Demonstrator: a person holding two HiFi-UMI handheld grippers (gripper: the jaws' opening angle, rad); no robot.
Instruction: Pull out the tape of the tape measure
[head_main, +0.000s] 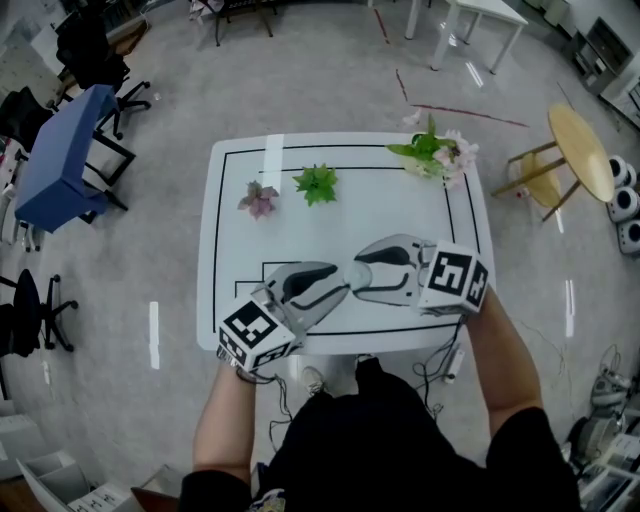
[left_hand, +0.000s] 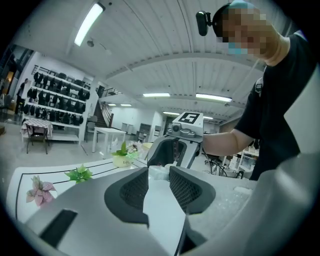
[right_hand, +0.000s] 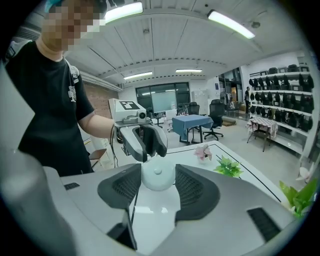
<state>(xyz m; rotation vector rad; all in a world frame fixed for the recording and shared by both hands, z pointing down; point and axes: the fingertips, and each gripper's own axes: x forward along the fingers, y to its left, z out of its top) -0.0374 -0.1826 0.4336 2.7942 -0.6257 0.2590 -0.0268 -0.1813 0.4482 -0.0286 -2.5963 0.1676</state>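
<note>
White and round, the tape measure (right_hand: 158, 175) sits clamped between the dark pads of the right gripper (head_main: 358, 272), low at the centre of the right gripper view, over the white table (head_main: 230, 230). Just below the middle of the head view the left gripper (head_main: 335, 287) faces it nose to nose. Its jaws stand part-way apart, released, with a clear gap between the pads and the tape measure's pale edge at their tips (whether they touch it is not clear). Along the table's upper part stand a pink plant (head_main: 259, 199), a green plant (head_main: 316, 184) and, toward the upper right, a potted flower bunch (head_main: 435, 152).
</note>
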